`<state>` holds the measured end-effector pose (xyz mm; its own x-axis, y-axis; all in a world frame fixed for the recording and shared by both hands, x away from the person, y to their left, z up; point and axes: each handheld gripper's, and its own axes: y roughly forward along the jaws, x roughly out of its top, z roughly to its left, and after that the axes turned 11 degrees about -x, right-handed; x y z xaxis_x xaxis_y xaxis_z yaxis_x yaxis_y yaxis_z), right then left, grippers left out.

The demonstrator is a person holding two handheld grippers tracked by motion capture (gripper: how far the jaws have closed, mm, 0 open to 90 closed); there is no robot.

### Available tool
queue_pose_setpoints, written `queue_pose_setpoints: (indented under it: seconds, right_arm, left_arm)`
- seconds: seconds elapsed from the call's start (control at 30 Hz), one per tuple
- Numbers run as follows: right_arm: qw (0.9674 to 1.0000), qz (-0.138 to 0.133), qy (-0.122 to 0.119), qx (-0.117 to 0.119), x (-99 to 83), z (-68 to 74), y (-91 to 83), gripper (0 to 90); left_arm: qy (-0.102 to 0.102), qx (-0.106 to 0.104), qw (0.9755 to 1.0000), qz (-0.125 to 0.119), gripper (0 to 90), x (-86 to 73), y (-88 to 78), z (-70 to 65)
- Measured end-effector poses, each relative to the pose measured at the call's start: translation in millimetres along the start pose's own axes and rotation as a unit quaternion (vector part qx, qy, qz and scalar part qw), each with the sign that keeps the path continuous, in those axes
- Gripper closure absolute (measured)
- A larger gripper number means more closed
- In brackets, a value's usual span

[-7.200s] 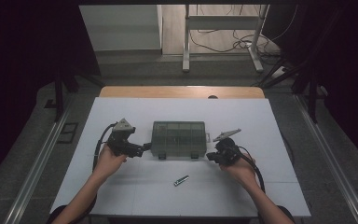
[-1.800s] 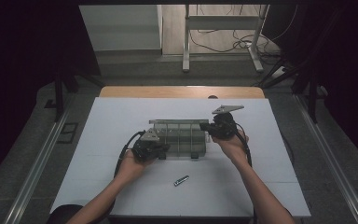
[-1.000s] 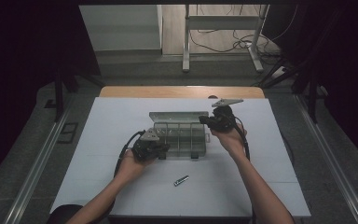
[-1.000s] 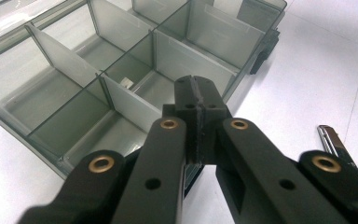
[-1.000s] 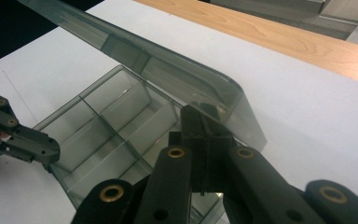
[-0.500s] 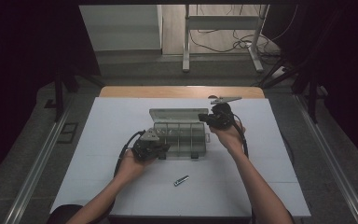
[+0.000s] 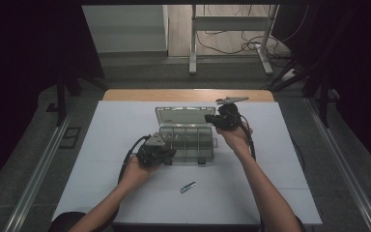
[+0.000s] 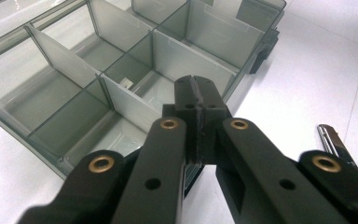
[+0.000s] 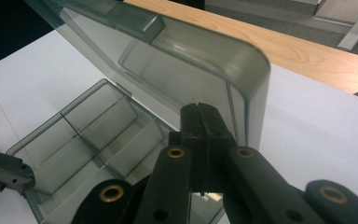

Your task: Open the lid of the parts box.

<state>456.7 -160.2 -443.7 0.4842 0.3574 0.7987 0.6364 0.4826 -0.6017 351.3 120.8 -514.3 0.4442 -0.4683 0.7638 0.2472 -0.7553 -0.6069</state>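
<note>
High view looks down on a white table where we hold a gripper in each hand and work at a smoky, see-through compartment box at the table's middle. Our left gripper sits at the box's 8 o'clock corner, its jaws closed together with nothing between them, pressing against the near wall as if to steady it. Our right gripper is at the box's 2 o'clock, jaws likewise closed on nothing, its tips against the lid, which stands raised at 12 o'clock. We judge the opening as nearly done: the lid is up and the compartments lie exposed, seemingly empty apart from one pale scrap. What is left, we guess, is to let the lid rest and fetch the small metal-tipped object lying on the table at the box's 6 o'clock. In the left gripper view that object is cut off behind the jaw arm, so we cannot tell what it is. Whether the right tips push the lid's inside or its edge is hard to make out.
</note>
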Motion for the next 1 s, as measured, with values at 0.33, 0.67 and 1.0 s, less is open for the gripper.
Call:
queue_pose_setpoints:
  seconds: [0.33, 0.67, 1.0]
  right_arm:
    - [1.0, -0.004, 0.0, -0.003, 5.0, -2.7, 3.1, 88.8]
    - [0.9999, -0.007, -0.002, -0.007, 8.9, -4.9, 6.6, 88.8]
    - [0.9999, -0.007, 0.003, -0.01, 10.8, -9.0, 9.6, 88.8]
  left_arm:
    - [0.001, 0.0, 1.0, 0.001, 89.9, 0.0, -0.1, 0.2]
    - [0.002, 0.0, 1.0, 0.001, 89.8, 0.1, -0.1, 0.2]
    - [0.002, 0.0, 1.0, 0.002, 89.8, 0.2, -0.2, 0.4]
